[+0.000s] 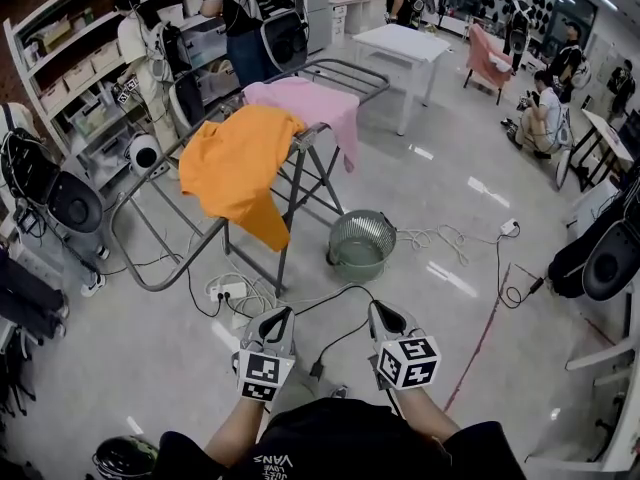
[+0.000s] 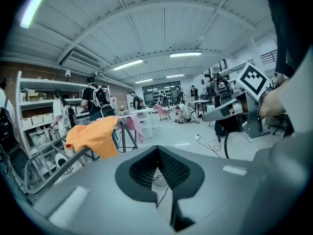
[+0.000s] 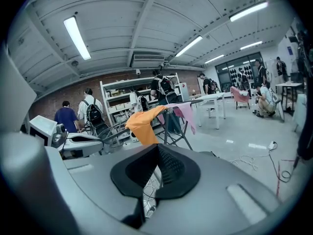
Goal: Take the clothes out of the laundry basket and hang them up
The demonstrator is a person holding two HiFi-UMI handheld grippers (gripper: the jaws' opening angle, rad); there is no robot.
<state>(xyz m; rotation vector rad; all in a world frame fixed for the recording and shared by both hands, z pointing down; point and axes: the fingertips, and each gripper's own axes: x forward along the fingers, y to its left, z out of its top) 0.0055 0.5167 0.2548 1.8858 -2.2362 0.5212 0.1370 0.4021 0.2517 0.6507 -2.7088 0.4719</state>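
**Op:** Left hand-held gripper [image 1: 279,318] has its jaws pressed together with nothing between them. Right hand-held gripper [image 1: 381,316] is the same: closed, empty. I hold both low in front of me, side by side, touching nothing.

**Eng:** Counts?

**Op:** Two grippers, one drying rack [image 1: 356,69], two garments on it, one laundry basket [image 1: 375,230].

**Eng:** Where are the clothes?

**Op:** Orange garment [image 1: 240,163] is draped over the rack's near end, hem hanging below the rail. Pink garment [image 1: 312,101] is just behind it, touching, and falls over the right rail. The basket sits on the floor just right of the rack's legs.

**Eng:** Room to move?

**Op:** Open floor between me and the basket. A power strip [image 1: 228,290] lies just ahead-left of the left gripper, and cables [image 1: 436,235] trail right of the basket. Shelving [image 1: 70,68] crowds the rack's left side. A white desk [image 1: 405,40] stands beyond the rack, apart from it.
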